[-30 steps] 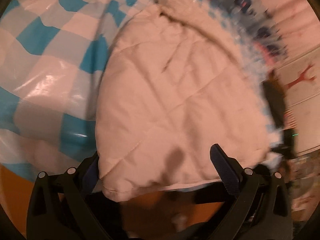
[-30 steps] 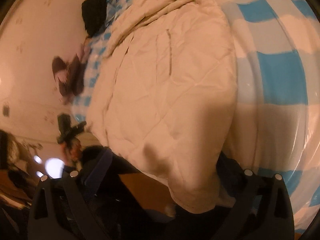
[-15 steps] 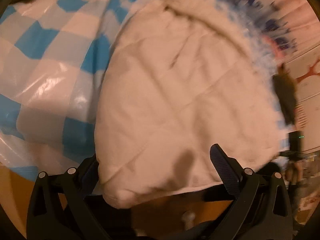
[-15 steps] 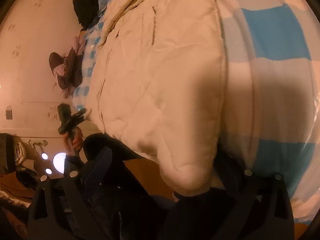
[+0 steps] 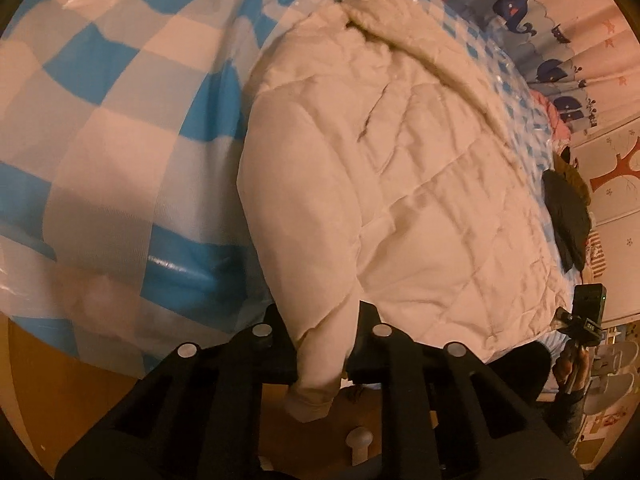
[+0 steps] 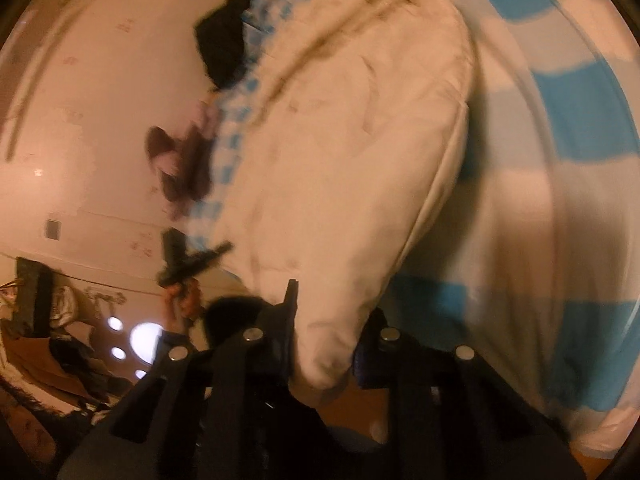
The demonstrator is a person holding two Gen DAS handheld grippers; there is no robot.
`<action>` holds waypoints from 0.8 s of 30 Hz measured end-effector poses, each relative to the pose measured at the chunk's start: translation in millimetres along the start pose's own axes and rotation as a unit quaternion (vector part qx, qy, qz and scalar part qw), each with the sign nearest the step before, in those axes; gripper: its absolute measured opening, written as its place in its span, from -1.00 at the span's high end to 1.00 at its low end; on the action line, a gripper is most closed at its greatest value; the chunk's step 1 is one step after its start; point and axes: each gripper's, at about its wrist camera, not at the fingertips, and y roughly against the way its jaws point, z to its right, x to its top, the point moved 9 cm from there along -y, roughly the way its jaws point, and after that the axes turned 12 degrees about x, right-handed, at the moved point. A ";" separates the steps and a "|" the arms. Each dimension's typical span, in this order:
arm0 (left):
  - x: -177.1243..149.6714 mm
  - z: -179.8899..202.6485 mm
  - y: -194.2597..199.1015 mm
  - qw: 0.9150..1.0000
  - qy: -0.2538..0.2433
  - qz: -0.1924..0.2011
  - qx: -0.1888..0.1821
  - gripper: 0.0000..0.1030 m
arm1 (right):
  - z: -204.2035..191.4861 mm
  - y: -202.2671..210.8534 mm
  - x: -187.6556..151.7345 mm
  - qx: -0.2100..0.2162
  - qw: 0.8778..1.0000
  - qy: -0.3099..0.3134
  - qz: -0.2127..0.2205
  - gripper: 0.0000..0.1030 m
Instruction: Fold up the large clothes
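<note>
Cream quilted jacket (image 5: 420, 200) on checked bed (image 5: 120, 140) | left tongs (image 5: 322, 344) clamped on hem corner | right tongs (image 6: 324, 340) clamped on opposite corner

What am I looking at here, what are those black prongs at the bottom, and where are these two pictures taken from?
No robot here: a person holds a two-finger gripper in each hand, and each gripper carries a wide-angle camera looking forward along its fingers. That is why black prongs fill the bottom of both pictures.

One picture comes from the left gripper, the other from the right gripper. Each has its fingers closed on a bottom corner of the cream quilted jacket, which lies spread over a blue and white checked cover.

At the edge of each view you can see the other gripper in the person's hand. Some dark clothing lies at the far side of the cover. The right view is blurred.
</note>
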 end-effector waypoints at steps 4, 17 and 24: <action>10.7 13.5 34.2 0.999 0.003 0.032 -0.030 0.76 | -30.5 7.2 11.7 0.041 0.998 0.027 0.035 0.64; -15.6 -7.5 14.5 0.999 0.007 -0.013 -0.028 0.54 | 19.8 -11.9 -20.8 -0.049 0.997 -0.030 -0.060 0.05; -21.2 -14.4 -4.2 0.999 0.026 -0.024 -0.030 0.16 | 19.8 -19.4 -7.2 -0.024 0.999 -0.026 -0.036 0.54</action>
